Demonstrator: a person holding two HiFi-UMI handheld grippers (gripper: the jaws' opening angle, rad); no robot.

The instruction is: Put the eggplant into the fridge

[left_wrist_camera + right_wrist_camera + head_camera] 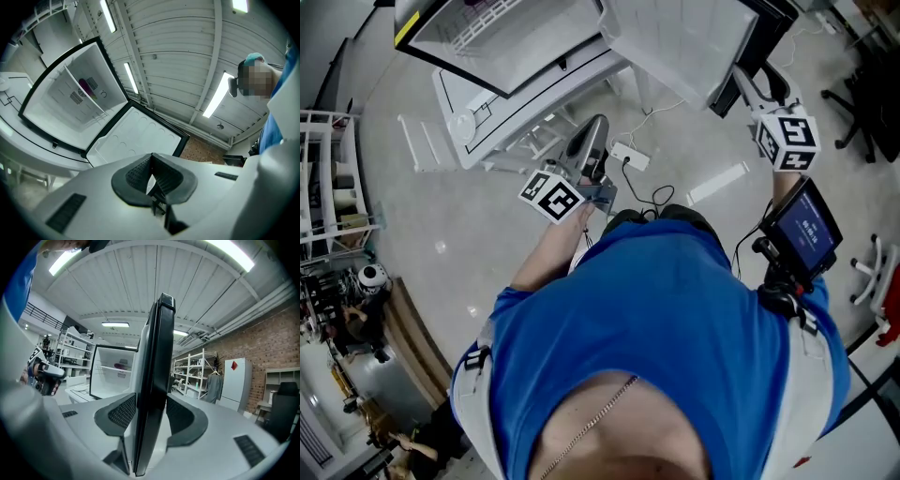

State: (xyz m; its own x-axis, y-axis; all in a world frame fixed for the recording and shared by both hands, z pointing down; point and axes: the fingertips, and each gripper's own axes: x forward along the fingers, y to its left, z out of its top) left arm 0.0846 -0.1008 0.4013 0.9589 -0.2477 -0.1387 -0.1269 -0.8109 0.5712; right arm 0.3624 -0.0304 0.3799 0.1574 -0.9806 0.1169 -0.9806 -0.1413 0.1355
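The fridge (70,93) stands open, and its white door (136,136) is swung wide. A purple eggplant (85,87) lies on a shelf inside it, and it shows small in the right gripper view too (121,365). My left gripper (152,161) is shut with nothing in it and points toward the open fridge from some way off. My right gripper (151,411) is open, its jaws standing on either side of the black edge of the fridge door (157,380). In the head view the left gripper (596,127) is at the middle and the right gripper (733,94) is at the door's edge (741,47).
A power strip (630,156) and cables lie on the floor below the fridge. White shelving (328,178) stands at the left and a black office chair (862,94) at the right. More shelf racks (192,376) and a white cabinet (234,380) stand behind the door.
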